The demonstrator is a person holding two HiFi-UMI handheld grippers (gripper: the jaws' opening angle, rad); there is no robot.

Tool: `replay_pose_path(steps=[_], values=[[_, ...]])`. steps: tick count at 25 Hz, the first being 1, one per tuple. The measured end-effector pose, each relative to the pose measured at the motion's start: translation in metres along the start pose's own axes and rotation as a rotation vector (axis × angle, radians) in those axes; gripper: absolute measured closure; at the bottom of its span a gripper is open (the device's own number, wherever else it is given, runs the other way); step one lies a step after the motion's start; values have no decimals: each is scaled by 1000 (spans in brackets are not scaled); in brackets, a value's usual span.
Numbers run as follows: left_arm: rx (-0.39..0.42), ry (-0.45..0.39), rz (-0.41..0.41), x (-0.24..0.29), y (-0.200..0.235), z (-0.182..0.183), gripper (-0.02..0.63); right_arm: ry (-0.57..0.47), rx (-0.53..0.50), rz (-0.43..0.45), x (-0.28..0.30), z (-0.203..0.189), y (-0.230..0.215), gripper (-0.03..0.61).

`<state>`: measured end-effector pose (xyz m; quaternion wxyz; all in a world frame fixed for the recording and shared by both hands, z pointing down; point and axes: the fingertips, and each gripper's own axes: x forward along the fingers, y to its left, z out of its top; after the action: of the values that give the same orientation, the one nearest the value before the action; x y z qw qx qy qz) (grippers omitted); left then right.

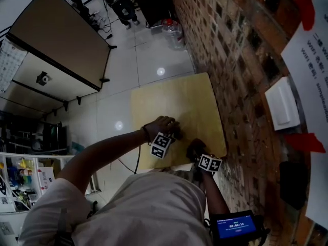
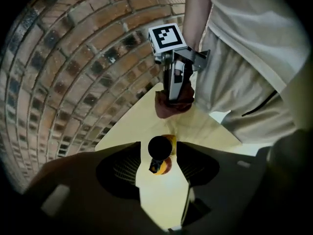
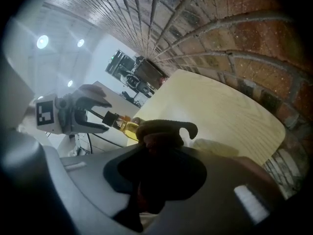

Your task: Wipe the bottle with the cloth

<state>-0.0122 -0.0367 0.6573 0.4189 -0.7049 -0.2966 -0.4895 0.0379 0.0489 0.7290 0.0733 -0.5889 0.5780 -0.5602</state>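
The bottle (image 2: 165, 168) stands on the yellow table (image 1: 197, 101), and the left gripper view looks almost straight down on its black cap, with the yellow body showing just below. Its long axis therefore seems to run up along the line the left gripper (image 2: 159, 148) points down. That gripper's jaws stand wide apart at 3 and 9 o'clock of the cap. The neck is between them, but I see no pad pressing on it, so the bottle looks to be standing on its own. The right gripper (image 3: 159, 143) is clamped tight on a bunched dark brown cloth (image 2: 173, 106), which bulges out past its tips. In the left gripper view the cloth hangs at 12 o'clock from the bottle, near it but apart, just above the table. In the right gripper view the bottle lies at about 10 o'clock from the cloth, with its cap end toward the left gripper. The wipe turns on this gap: the cloth hand is the one to close it, coming in from the side against the upright body. With nothing gripping the neck, a sideways push could tip the bottle.
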Motion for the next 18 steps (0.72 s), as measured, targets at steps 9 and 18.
replay_pose_path(steps=[9,18], values=[[-248,26,-17,7,2,3,431,-30,-60,37,-17,-3,33,492],[-917,142,51,12,35,-3,440,-98,-238,131,1,29,88,492]])
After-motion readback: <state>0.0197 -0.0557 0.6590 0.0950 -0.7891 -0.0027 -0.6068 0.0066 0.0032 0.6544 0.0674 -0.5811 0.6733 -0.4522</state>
